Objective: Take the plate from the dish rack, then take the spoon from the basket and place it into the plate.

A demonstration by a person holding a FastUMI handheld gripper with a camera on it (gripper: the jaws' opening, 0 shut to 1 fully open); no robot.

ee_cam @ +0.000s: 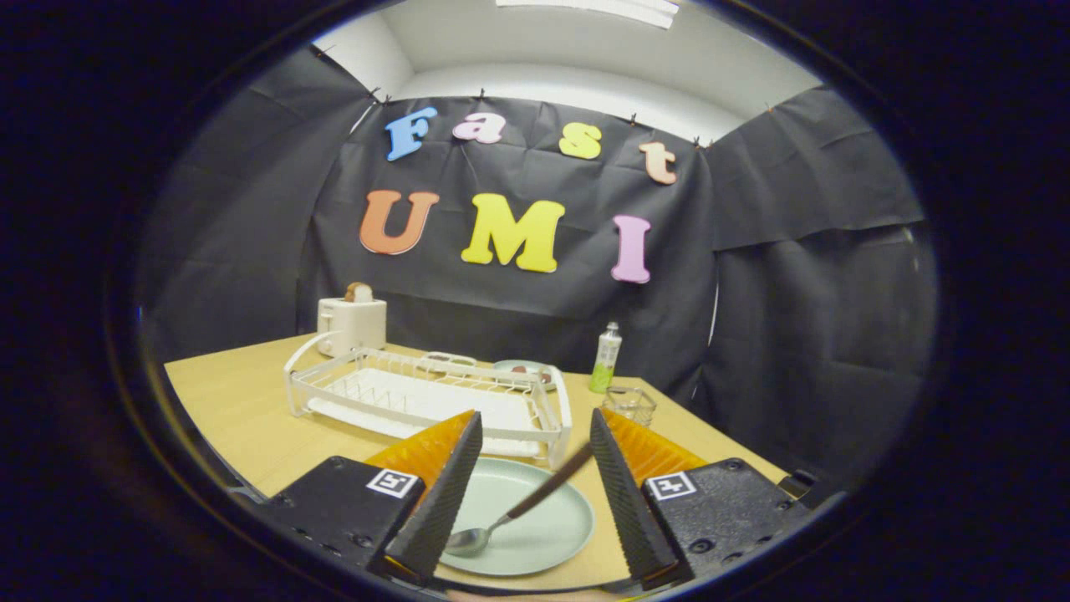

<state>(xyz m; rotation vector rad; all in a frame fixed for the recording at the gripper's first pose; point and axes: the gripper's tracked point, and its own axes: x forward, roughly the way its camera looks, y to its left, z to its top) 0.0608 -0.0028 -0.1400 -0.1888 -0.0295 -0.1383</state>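
A pale green plate point(535, 527) lies flat on the wooden table, just in front of the white dish rack point(435, 397). A spoon point(514, 512) with a dark handle rests in the plate, its bowl toward the left finger and its handle slanting up over the rim toward the right finger. My gripper point(535, 439) hovers above the plate with its fingers spread wide to either side of it; nothing is held between them. A small wire basket point(629, 405) stands beyond the right finger, to the right of the rack.
A white toaster point(352, 322) with a slice of bread in it stands behind the rack's left end. A green bottle point(605, 359) stands behind the basket. Another plate point(522, 373) with food sits behind the rack. The table's right edge runs close past the basket.
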